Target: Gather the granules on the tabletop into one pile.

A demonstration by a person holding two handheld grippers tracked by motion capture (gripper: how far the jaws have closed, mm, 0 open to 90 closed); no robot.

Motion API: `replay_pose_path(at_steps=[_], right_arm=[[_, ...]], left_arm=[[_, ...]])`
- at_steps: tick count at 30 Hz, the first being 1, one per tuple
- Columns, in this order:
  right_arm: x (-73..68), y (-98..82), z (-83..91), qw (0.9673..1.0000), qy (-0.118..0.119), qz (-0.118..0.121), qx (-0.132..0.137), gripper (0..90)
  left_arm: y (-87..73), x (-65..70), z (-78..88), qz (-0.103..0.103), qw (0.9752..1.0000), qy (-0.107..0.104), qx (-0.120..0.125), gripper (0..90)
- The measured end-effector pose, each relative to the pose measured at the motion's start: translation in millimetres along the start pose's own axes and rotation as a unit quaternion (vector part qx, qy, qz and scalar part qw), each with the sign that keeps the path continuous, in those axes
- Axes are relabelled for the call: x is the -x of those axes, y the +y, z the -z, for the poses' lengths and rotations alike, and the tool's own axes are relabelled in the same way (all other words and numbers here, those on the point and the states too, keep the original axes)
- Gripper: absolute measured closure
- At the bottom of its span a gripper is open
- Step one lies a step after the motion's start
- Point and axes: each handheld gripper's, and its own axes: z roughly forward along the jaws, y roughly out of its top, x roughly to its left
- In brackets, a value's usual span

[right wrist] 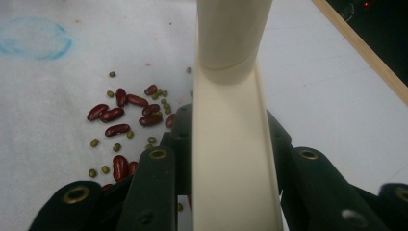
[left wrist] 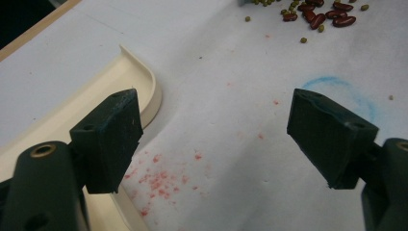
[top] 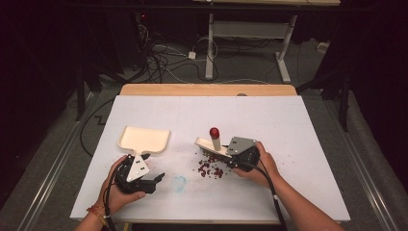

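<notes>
across the middle of the high view lies the white rectangular worktop [top: 288,144]. left of centre on it rests a cream plastic dustpan [top: 143,139], its handle just beside the left hand-held gripper [top: 155,180], whose jaws stand wide apart with nothing between them. right of centre, the right hand-held gripper [top: 230,155] is clamped on the handle of a cream plastic brush with a red cap [top: 214,138]. just below the brush, dark red kidney beans and small green beans [top: 210,168] lie scattered beside a faint blue chalk ring [top: 179,183].

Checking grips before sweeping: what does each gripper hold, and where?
The right gripper clamps the brush by its cream back. The left gripper holds nothing.
</notes>
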Motion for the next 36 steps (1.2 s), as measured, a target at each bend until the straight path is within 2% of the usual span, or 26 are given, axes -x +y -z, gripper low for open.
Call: replay_pose_path(at_steps=[3,5,10,13,14,15,17,20,22,23,24,25,26,27,28,29,30,31,32,34,36], right_arm=[[5.1,0.7,4.5,1.0,-0.003,-0.007,0.006,67.2],[14.3,2.1,9.5,0.9996,-0.011,-0.017,0.019,67.2],[26.3,4.9,3.8,0.9994,-0.013,-0.021,0.025,67.2],[32.7,10.8,-11.9,0.9996,-0.006,0.002,0.029,67.2],[32.7,10.8,-11.9,0.9996,-0.006,0.002,0.029,67.2],[34.1,15.8,-21.0,0.9994,-0.004,0.022,0.025,67.2],[34.8,20.2,-30.5,0.999,-0.007,0.039,0.022,67.2],[36.0,22.7,-39.3,0.9986,-0.002,0.046,0.025,67.1],[36.0,24.2,-46.8,0.998,0.008,0.056,0.029,67.1],[33.9,24.3,-52.2,0.9972,0.024,0.064,0.03,67.2],[33.9,24.3,-52.2,0.9972,0.024,0.064,0.03,67.2],[32.3,23.9,-54.7,0.9965,0.045,0.059,0.038,67.2],[32.3,23.9,-54.7,0.9965,0.045,0.059,0.038,67.2],[30.8,22.5,-54.8,0.9951,0.064,0.063,0.041,67.1],[30.8,22.5,-54.8,0.9951,0.064,0.063,0.041,67.1],[29.3,19.6,-52.7,0.9933,0.08,0.068,0.049,67.1],[29.3,19.6,-52.7,0.9933,0.08,0.068,0.049,67.1],[26.8,15.8,-48.6,0.991,0.098,0.072,0.056,67.0],[25.1,13.8,-46.3,0.9899,0.106,0.073,0.059,67.0],[21.2,9.9,-41.3,0.9874,0.117,0.082,0.068,67.0],[19.1,8.1,-38.5,0.9862,0.123,0.087,0.07,66.9]], left_arm=[[-0.6,-0.5,1.0,0.002,1.0,0.0,0.001,19.1],[-1.0,-0.7,0.9,0.002,1.0,0.001,0.0,19.1],[-0.3,-0.2,-0.8,0.0,1.0,-0.001,-0.003,19.1],[-0.3,-0.2,-1.5,0.001,1.0,-0.002,-0.004,19.1],[-0.5,-0.4,-1.7,0.001,1.0,-0.002,-0.005,19.1],[-0.6,-0.4,-1.9,0.002,1.0,-0.004,-0.006,19.1],[-0.7,-0.7,-2.1,0.002,1.0,-0.005,-0.006,19.1],[-1.0,-0.5,-2.1,0.004,1.0,-0.006,-0.005,19.1],[-1.7,-0.2,-2.0,0.003,0.9999,-0.008,-0.008,19.1],[-2.0,-0.1,-1.8,0.002,0.9999,-0.009,-0.009,19.1],[-2.3,0.0,-1.7,0.001,0.9999,-0.008,-0.011,19.1],[-2.5,0.0,-1.5,0.001,0.9999,-0.008,-0.011,19.1],[-2.7,-0.1,-1.2,0.001,0.9999,-0.009,-0.011,19.1],[-2.9,0.0,-1.3,0.003,0.9999,-0.009,-0.01,19.1],[-3.1,0.1,-1.2,0.003,0.9999,-0.008,-0.011,19.1],[-3.2,0.4,-1.1,0.002,0.9999,-0.009,-0.012,19.1],[-3.2,0.4,-1.1,0.002,0.9999,-0.009,-0.012,19.1],[-3.3,0.5,-1.1,0.002,0.9999,-0.01,-0.012,19.1],[-3.3,0.4,-1.1,0.001,0.9999,-0.01,-0.013,19.1],[-3.3,0.5,-1.3,0.001,0.9998,-0.011,-0.015,19.1],[-3.1,0.8,-1.5,0.0,0.9998,-0.011,-0.016,19.1]])
